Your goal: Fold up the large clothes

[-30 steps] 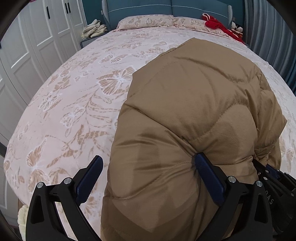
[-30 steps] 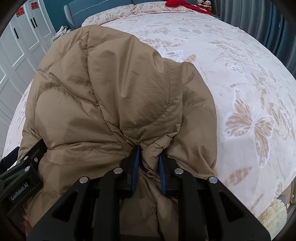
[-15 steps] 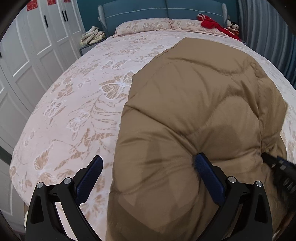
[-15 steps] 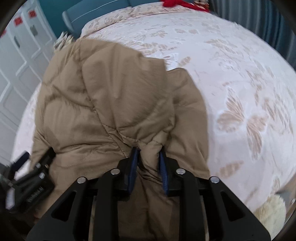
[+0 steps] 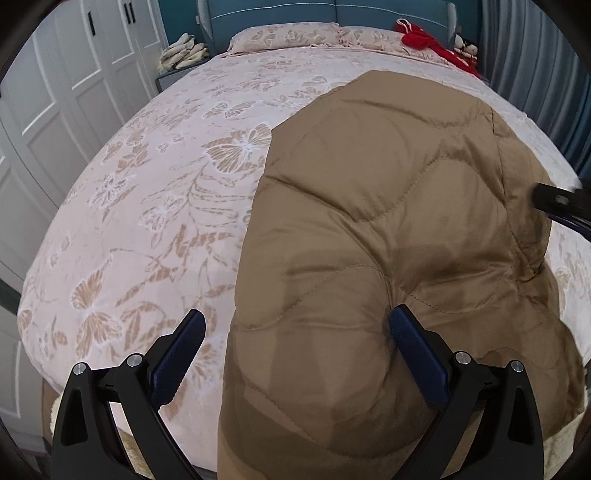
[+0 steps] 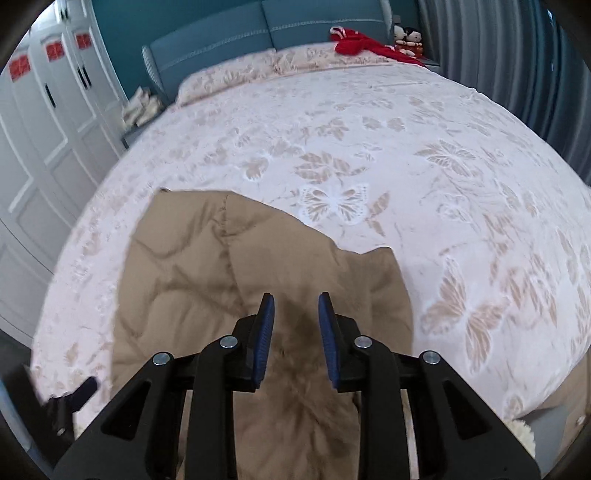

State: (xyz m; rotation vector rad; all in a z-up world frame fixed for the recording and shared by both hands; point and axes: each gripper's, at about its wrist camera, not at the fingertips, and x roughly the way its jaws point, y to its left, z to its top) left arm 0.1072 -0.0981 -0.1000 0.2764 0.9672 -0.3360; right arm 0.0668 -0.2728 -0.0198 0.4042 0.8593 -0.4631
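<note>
A tan quilted jacket (image 5: 388, 236) is lying folded near the foot edge of a bed (image 5: 155, 206) covered with a butterfly-print spread. Red clothing (image 6: 364, 43) and pillows (image 5: 284, 35) are sitting at the far headboard, and white wardrobe doors (image 5: 55, 92) are lining the left side. The left hand-held gripper (image 5: 295, 328) is tilting down with jaws standing wide, one pad pressing into the jacket's puffy edge. The right hand-held gripper (image 6: 295, 306) is hovering above the jacket, jaws narrowly apart and gripping nothing.
</note>
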